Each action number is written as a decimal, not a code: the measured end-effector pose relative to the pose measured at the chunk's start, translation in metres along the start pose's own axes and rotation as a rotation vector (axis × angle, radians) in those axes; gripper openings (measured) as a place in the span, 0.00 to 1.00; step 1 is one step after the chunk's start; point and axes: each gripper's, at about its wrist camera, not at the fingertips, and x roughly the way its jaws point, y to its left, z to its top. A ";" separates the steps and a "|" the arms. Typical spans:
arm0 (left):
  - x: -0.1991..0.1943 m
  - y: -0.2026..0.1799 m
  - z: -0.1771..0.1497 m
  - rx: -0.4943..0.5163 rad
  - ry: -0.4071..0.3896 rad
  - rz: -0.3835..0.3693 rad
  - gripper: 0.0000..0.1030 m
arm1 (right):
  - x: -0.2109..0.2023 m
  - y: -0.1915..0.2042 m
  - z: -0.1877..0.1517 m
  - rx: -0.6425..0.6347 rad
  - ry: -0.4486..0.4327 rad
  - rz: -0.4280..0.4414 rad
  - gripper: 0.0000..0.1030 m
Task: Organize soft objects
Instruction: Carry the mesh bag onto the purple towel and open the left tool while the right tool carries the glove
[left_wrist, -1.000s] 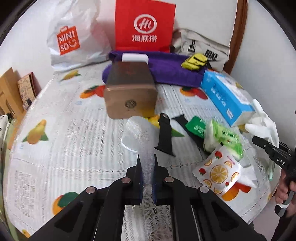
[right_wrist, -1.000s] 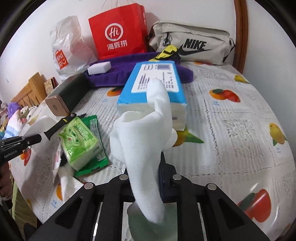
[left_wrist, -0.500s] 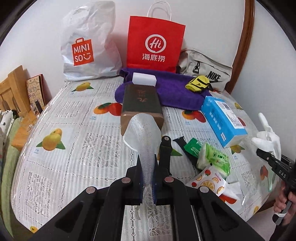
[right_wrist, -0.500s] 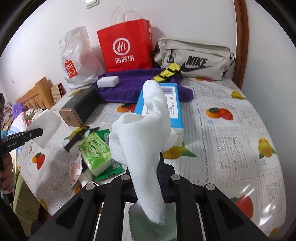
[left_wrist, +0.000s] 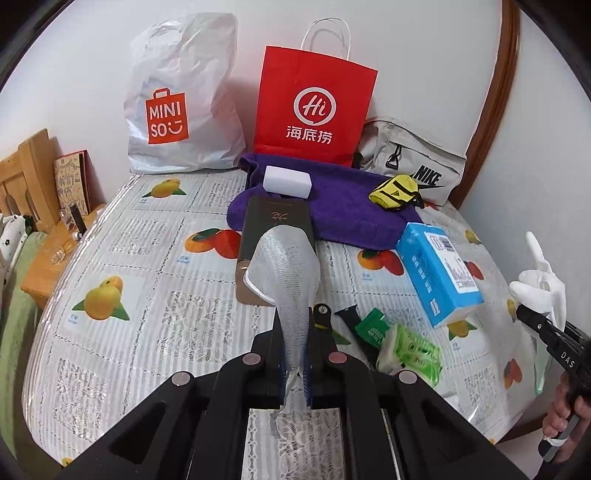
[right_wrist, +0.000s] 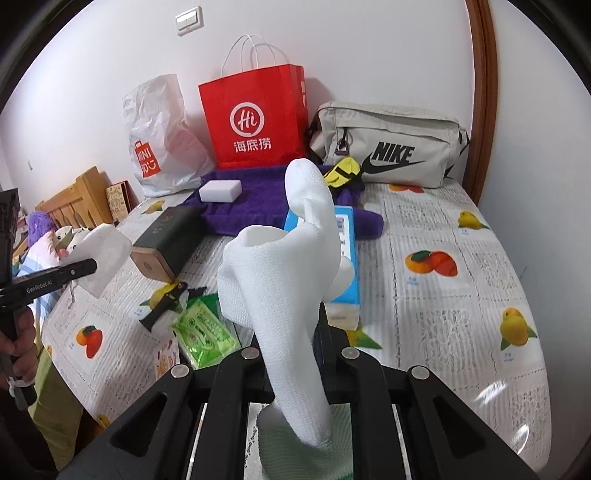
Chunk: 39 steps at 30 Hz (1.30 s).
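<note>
My left gripper (left_wrist: 295, 354) is shut on a sheer grey sock (left_wrist: 286, 266) and holds it above the table's near edge. It also shows in the right wrist view (right_wrist: 99, 254) at far left. My right gripper (right_wrist: 291, 350) is shut on a white sock (right_wrist: 284, 266), held up over the table's right side; the sock also shows in the left wrist view (left_wrist: 543, 291). A purple towel (left_wrist: 343, 206) lies at the back with a white sponge (left_wrist: 286, 182) and a yellow pouch (left_wrist: 395, 192) on it.
The table (left_wrist: 147, 258) has a fruit-print cloth. On it are a dark box (left_wrist: 277, 236), a blue tissue pack (left_wrist: 439, 273), green wipes (left_wrist: 410, 350) and a black strap (left_wrist: 343, 321). A Miniso bag (left_wrist: 177, 107), red paper bag (left_wrist: 314, 110) and Nike bag (left_wrist: 410, 162) stand at the back.
Both grippers have pulled back and risen from the table, each still holding its sock. More of the table and back wall show.
</note>
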 end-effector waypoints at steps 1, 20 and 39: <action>0.001 0.000 0.002 -0.004 0.002 0.000 0.07 | 0.000 0.000 0.002 0.001 -0.006 0.003 0.12; 0.027 0.000 0.057 -0.017 0.011 0.044 0.07 | 0.048 0.000 0.064 -0.045 0.020 0.045 0.12; 0.097 -0.008 0.115 -0.011 0.064 0.010 0.07 | 0.125 -0.011 0.122 -0.092 0.054 0.033 0.12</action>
